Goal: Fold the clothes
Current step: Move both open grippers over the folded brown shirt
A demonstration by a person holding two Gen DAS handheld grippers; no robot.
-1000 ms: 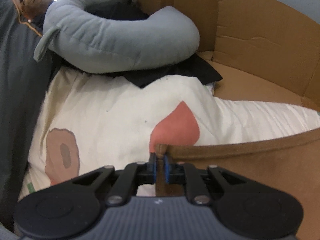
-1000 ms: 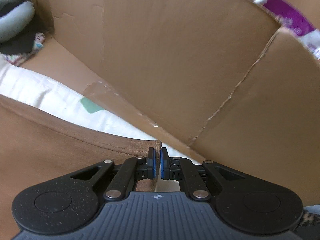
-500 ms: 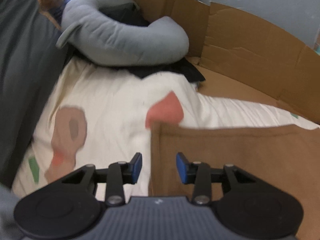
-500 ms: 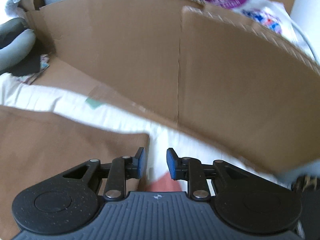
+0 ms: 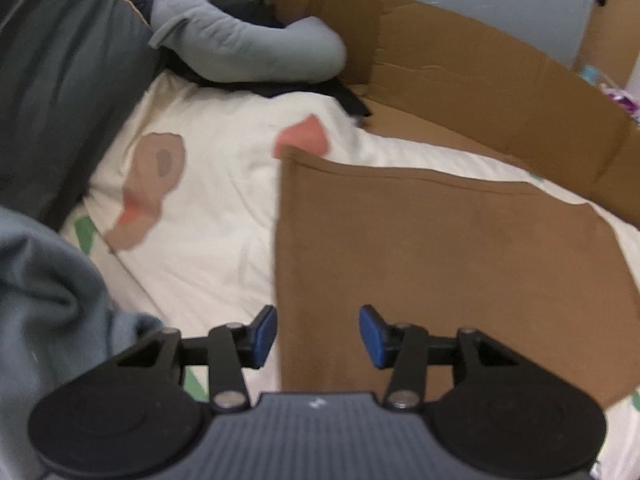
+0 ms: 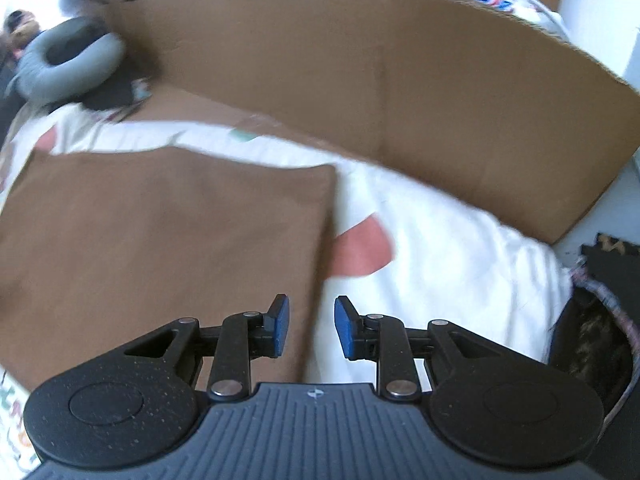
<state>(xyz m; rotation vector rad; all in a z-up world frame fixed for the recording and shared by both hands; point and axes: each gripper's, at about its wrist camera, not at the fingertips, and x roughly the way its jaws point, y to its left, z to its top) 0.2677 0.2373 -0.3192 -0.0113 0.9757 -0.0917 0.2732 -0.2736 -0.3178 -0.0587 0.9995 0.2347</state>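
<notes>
In the left wrist view, our left gripper (image 5: 318, 338) hangs over the near left edge of the brown cloth (image 5: 440, 260), its blue pads (image 5: 264, 334) standing moderately apart with nothing pinched between them; the jaws have just been opening, and the cloth lies below them, not in their grip. The brown cloth is spread flat on the white patterned bedsheet (image 5: 208, 208), its far left corner just beside a red patch of the print. Beyond the sheet's far edge we see a grey curved pillow (image 5: 248, 52) and a cardboard wall (image 5: 500, 92) along the far right side. A grey garment (image 5: 44, 280) bunches at the near left.

In the right wrist view, our right gripper (image 6: 311, 330) hovers over the cloth's (image 6: 160, 240) near right edge with a narrower gap, holding nothing; its left pad is over the cloth, its right pad over bare bedsheet (image 6: 460, 248). The cardboard wall (image 6: 400, 100) stands along the sheet's far edge.
</notes>
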